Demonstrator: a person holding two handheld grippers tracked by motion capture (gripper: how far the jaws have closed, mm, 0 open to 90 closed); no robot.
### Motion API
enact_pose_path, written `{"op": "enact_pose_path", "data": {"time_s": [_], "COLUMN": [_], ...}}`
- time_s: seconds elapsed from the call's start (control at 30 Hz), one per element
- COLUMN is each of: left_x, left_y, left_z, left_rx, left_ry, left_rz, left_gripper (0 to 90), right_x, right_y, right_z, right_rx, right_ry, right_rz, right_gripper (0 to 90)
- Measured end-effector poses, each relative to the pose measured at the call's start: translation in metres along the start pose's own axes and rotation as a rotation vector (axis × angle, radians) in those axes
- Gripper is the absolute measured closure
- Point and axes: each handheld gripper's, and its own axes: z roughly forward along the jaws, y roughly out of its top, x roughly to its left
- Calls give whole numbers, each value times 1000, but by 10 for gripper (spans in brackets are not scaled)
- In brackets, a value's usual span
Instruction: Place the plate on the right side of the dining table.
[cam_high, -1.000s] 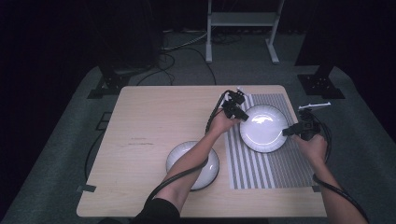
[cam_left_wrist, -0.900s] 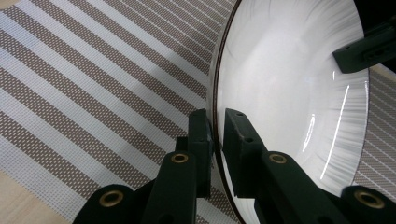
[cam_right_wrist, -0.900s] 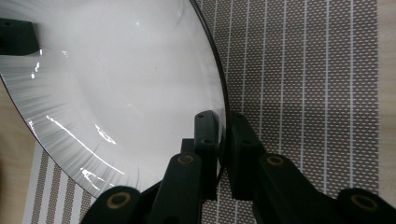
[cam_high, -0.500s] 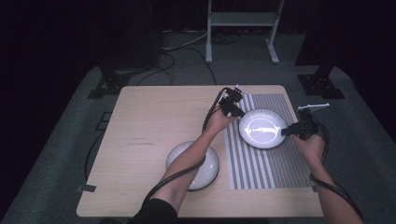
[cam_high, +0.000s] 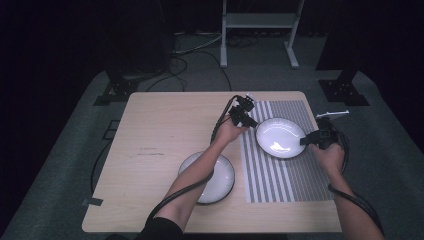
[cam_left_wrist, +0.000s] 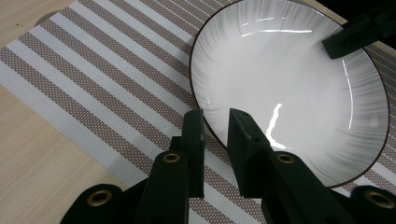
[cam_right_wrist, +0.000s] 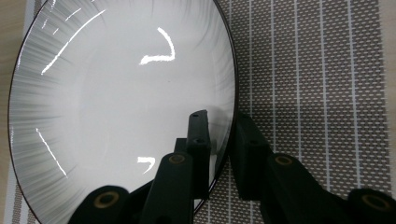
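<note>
Letting go: both grippers, left (cam_high: 248, 120) and right (cam_high: 306, 141), jaws just opening, straddle the white ribbed ceramic plate's (cam_high: 280, 136) rim on the striped woven placemat (cam_high: 285, 177); I'd back both off next.

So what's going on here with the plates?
A person holds a tool in each hand at a white plate lying on a striped placemat. The left tool and right tool each straddle its rim on opposite sides, and their jaws have just been opening, loosening off it. A second plate sits on the bare table.
</note>
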Motion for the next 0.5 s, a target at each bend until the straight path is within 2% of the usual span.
{"op": "enact_pose_path", "data": {"time_s": [0.13,0.33,0.5], "left_x": [-2,-4,-6], "left_y": [-2,-5,-7], "left_z": [-6,-8,-12], "left_rx": [4,8,2], "left_ry": [8,14,13], "left_rz": [18,26,29], "left_gripper": [746,724,709], "right_x": [1,3,4], "right_y": [-1,-1,0], "right_z": [1,0,-3], "right_rx": [3,-4,-11], "right_ry": [-19,-48,-61], "right_rz": [-14,-43,-47], "right_gripper": [764,766,783]}}
